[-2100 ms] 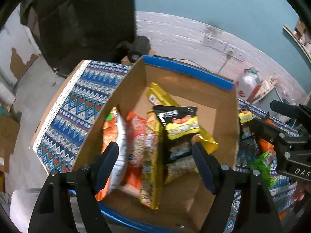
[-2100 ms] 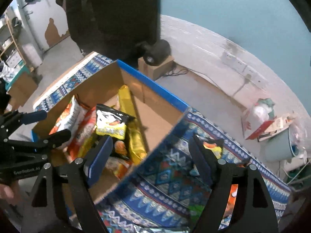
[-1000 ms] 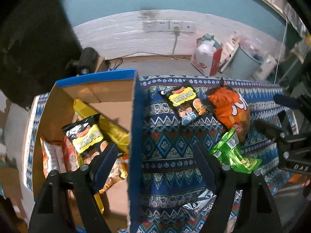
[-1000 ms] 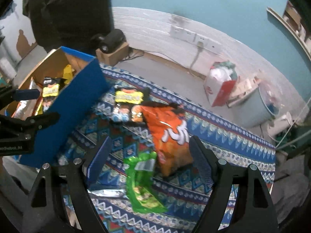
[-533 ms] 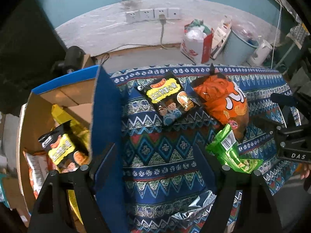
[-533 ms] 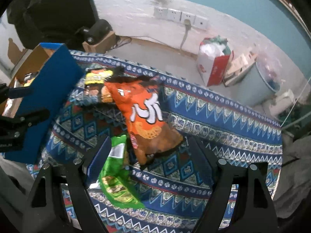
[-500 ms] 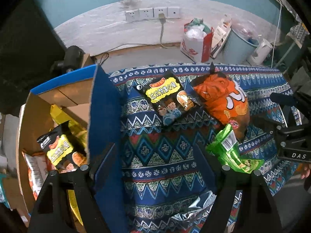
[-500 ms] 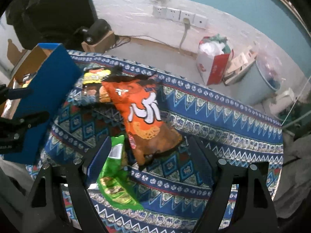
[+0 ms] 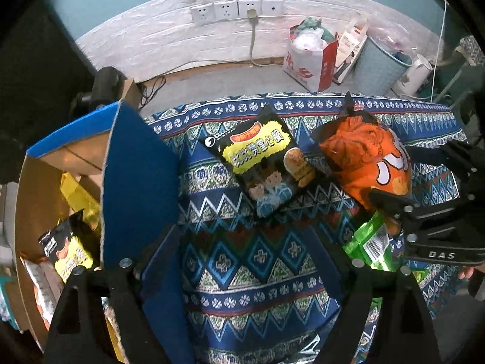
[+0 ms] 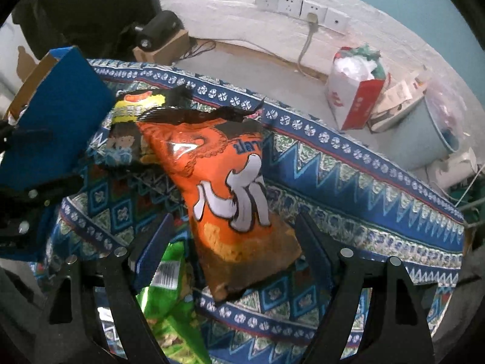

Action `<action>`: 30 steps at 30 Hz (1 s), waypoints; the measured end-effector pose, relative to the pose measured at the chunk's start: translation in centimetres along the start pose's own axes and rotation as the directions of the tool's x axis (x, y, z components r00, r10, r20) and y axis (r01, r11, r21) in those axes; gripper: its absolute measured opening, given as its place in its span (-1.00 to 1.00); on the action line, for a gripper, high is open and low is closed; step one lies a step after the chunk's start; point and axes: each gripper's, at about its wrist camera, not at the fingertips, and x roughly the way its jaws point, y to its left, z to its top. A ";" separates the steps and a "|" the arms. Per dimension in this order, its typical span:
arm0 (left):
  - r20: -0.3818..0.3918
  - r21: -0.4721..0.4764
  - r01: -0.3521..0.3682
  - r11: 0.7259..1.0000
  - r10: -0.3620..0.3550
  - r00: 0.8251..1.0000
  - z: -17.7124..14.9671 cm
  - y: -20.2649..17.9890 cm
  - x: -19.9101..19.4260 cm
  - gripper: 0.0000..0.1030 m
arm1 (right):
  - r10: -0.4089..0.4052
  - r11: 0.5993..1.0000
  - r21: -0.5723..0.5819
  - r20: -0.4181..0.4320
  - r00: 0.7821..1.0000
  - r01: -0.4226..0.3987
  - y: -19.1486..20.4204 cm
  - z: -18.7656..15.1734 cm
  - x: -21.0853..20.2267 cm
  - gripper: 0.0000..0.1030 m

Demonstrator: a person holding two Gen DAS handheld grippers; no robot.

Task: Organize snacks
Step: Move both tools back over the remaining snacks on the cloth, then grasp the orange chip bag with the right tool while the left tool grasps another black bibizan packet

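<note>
Left gripper (image 9: pixel 242 261): jaws wide and just opening further, over bare patterned tablecloth (image 9: pixel 242 273).
Right gripper (image 10: pixel 233 242): jaws apart, astride the orange snack bag (image 10: pixel 230 182), pads clear.
Green packet (image 10: pixel 169 303): at 7 o'clock, partly cut off.
Black-and-yellow packet (image 9: pixel 263 163): flat, at 12 o'clock.
Cardboard box (image 9: pixel 39 182): at 9 o'clock, packets standing inside.
Room: wall sockets (image 9: pixel 236 9), red-and-white bag (image 9: pixel 309 60) beyond.

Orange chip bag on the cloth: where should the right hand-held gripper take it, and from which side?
Probably from above, across the orange chip bag's lower half: it lies flat, already framed by the open right hand-held gripper, with its long edges facing the fingers.
</note>
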 end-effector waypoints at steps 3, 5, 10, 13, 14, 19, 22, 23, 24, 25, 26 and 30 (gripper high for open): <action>0.000 0.008 -0.012 1.000 0.012 1.000 0.4 -0.5 0.4 0.71 | 0.001 1.000 -0.009 -0.019 1.000 -0.001 -0.1 0.2 1.3 0.57; -0.001 0.008 -0.010 1.000 0.010 1.000 0.8 -0.7 0.6 0.77 | -0.002 1.000 -0.013 -0.029 1.000 0.001 -0.1 0.2 1.9 0.57; -0.002 -0.014 0.019 1.000 -0.019 1.000 1.9 -1.1 0.9 0.78 | 0.017 1.000 -0.007 -0.048 0.999 -0.017 -0.3 0.1 3.4 0.56; -0.004 -0.036 0.022 0.999 -0.023 1.000 2.2 -1.1 1.3 0.78 | 0.050 0.998 0.026 -0.036 0.998 -0.050 -0.9 -0.2 3.1 0.11; -0.003 -0.044 0.021 0.999 -0.021 1.000 2.4 -1.1 1.5 0.78 | 0.062 0.997 0.036 -0.031 0.998 -0.061 -1.1 -0.3 3.0 -0.09; -0.007 -0.148 0.054 0.988 -0.056 0.998 3.8 -0.1 2.9 0.78 | 0.033 0.994 0.109 -0.007 0.999 -0.032 -3.3 -0.8 1.8 -0.29; -0.002 -0.207 0.085 0.975 -0.087 0.996 4.8 0.3 3.7 0.78 | 0.000 0.987 0.159 0.010 1.000 -0.002 -4.9 -1.3 1.1 -0.35; -0.005 -0.224 0.090 0.970 -0.093 0.996 5.0 0.3 3.9 0.78 | -0.012 0.985 0.170 0.016 1.000 0.009 -5.3 -1.5 0.8 -0.35; -0.007 -0.240 0.099 0.966 -0.103 0.995 5.2 0.3 4.1 0.78 | -0.020 0.982 0.186 0.020 1.000 0.016 -5.8 -1.7 0.6 -0.35; -0.010 -0.255 0.111 0.961 -0.117 0.993 5.4 0.2 4.4 0.78 | -0.022 0.980 0.200 0.024 0.999 0.016 -6.2 -1.9 0.4 -0.35; -0.014 -0.264 0.120 0.957 -0.128 0.992 5.5 0.1 4.7 0.78 | -0.021 0.977 0.212 0.028 0.999 0.015 -6.6 -2.0 0.2 -0.35; -0.053 -0.260 0.084 0.962 -0.101 0.993 5.9 -0.8 6.2 0.78 | -0.034 0.976 0.219 0.045 0.998 0.023 -7.2 -2.5 -0.6 -0.35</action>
